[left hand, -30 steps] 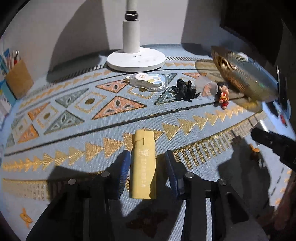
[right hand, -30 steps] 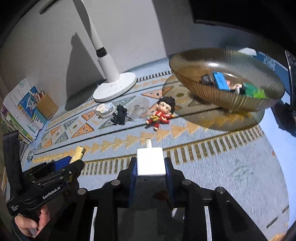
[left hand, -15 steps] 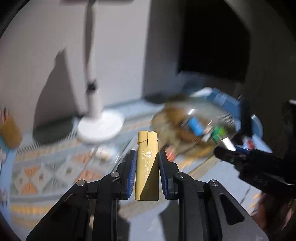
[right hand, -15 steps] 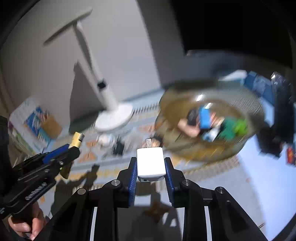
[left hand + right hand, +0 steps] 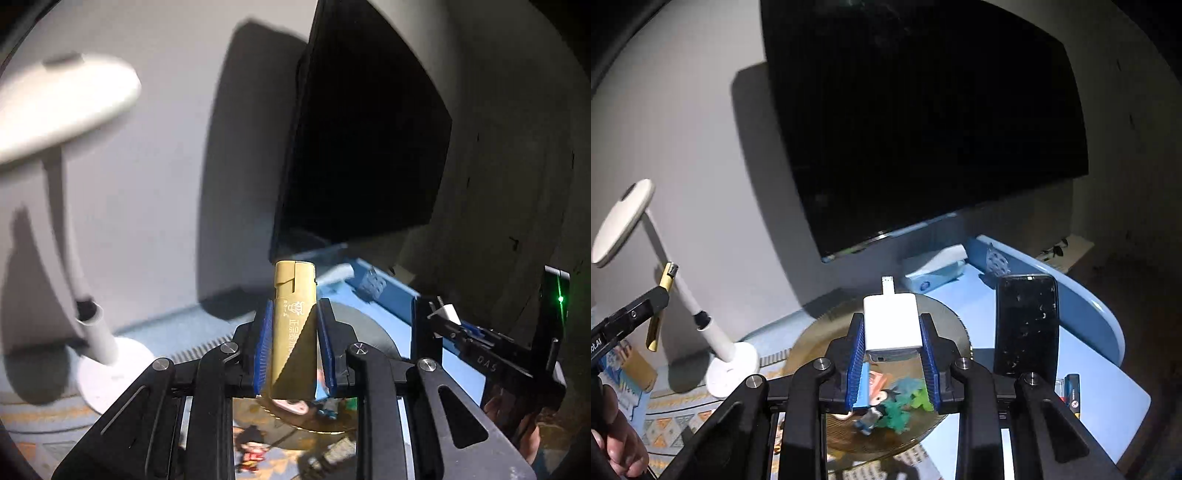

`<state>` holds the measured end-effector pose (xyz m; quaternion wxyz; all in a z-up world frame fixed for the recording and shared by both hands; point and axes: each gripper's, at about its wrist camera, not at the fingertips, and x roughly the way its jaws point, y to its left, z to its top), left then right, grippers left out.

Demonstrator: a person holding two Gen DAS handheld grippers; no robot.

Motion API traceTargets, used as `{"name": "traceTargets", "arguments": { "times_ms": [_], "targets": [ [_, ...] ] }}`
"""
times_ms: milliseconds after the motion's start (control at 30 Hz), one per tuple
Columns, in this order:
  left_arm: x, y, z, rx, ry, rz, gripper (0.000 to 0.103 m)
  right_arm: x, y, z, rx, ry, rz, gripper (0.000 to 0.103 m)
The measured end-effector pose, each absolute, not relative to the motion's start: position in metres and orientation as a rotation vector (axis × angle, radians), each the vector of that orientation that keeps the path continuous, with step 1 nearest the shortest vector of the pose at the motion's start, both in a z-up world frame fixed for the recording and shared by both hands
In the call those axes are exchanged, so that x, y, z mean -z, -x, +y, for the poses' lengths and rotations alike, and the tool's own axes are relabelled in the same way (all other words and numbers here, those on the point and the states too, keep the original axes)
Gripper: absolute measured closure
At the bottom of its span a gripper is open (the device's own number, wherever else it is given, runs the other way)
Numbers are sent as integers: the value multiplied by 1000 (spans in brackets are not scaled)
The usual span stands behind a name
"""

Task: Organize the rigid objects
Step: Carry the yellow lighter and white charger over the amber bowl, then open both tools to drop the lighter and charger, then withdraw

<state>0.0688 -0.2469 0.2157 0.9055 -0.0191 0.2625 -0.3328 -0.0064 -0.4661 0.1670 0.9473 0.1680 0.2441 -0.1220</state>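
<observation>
- Change from the earlier frames: both grippers have risen from the patterned mat, and each view has swung from the mat up towards the wall and the dark screen (image 5: 923,122); the bowl (image 5: 812,339), formerly ahead of the grippers, now lies beneath them.
- Left gripper (image 5: 294,339): its blue pads are pressed against the two long sides of the tan lighter (image 5: 293,321), which stands upright with its cap end forward; gripping the flat sides keeps it from twisting in transit.
- Right gripper (image 5: 892,349): closed on the white charger (image 5: 891,321), plug prong pointing away from the camera; the block is clamped across its broad faces, directly above the bowl.
- Bowl: a ribbed amber dish, already holding a figurine and blue and green pieces, hence the likely collecting point for the loose rigid items.
- Position of the lighter relative to the bowl: in the left view the bowl rim shows just under the jaws, so the lighter appears to be over its near edge.
- Beside the bowl: the desk lamp (image 5: 731,360) to its left, a propped phone (image 5: 1027,325) to its right.
- Judged step: carrying both items for release into the bowl.
</observation>
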Motion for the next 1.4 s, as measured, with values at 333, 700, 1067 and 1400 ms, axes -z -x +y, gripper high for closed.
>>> {"name": "traceTargets", "arguments": {
  "times_ms": [333,700,1067,1400],
  "targets": [
    [-110,-100,-320,679,-12,780,82,-84,-45,-476,249,-449,756,76],
    [-84,-118,-339,662,-56,840,65,-55,-77,-495,292,-520,848,67],
    [-153,-55,-243,596,16,671,40,-127,-20,-436,216,-354,715,45],
    [-210,39,-137,462,34,486,30,-172,27,-325,58,-187,629,42]
  ]
}}
